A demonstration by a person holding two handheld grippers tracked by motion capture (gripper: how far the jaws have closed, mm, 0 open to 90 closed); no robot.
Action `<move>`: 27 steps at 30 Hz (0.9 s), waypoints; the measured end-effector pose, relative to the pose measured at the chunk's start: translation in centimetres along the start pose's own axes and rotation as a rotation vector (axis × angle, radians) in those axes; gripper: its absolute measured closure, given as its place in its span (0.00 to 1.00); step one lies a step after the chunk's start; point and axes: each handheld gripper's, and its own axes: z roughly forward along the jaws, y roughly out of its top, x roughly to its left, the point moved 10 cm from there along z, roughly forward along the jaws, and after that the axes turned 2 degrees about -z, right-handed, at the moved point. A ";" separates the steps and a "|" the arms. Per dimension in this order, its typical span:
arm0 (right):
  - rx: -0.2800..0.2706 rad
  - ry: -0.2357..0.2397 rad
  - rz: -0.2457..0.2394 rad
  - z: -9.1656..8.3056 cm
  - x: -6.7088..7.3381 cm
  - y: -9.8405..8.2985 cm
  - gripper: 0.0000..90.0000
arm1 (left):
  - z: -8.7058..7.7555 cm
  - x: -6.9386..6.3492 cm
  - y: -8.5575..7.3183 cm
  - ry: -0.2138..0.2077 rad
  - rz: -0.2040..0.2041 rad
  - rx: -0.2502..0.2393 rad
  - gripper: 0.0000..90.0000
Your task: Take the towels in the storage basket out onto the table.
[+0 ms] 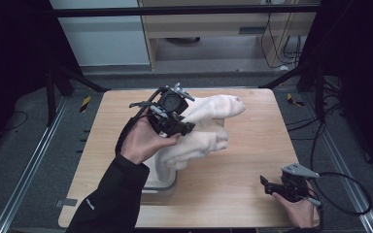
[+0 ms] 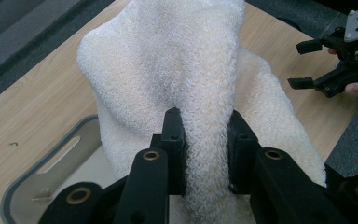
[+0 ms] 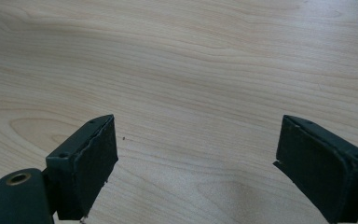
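The left gripper, held just above the middle of the wooden table, has its jaws clamped on a thick fold of the cream towel. In the left gripper view the cloth runs up between the two black jaws and bulges above them. From the high view the towel's long axis runs from about 7 o'clock to 1 o'clock: its lower end hangs into a pale tray near the table's front edge, and its upper end points toward 1 o'clock, lifted off the board. The right gripper rests at 4 o'clock from the towel, well apart from it, near the table's front right corner. Its jaws stand wide apart over bare wood, grasping nothing.
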 end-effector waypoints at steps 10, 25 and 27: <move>0.001 -0.001 -0.016 0.0 0.0 -0.1 0.14 | 2.2 -2.0 1.4 -0.037 0.030 0.004 0.81; -0.006 0.002 -0.018 -0.1 -0.1 -0.1 0.14 | 6.6 -3.4 1.8 -0.064 0.042 0.031 0.81; -0.003 0.003 -0.013 -0.1 -0.1 -0.1 0.14 | 7.2 -3.3 1.6 -0.067 0.035 0.033 0.81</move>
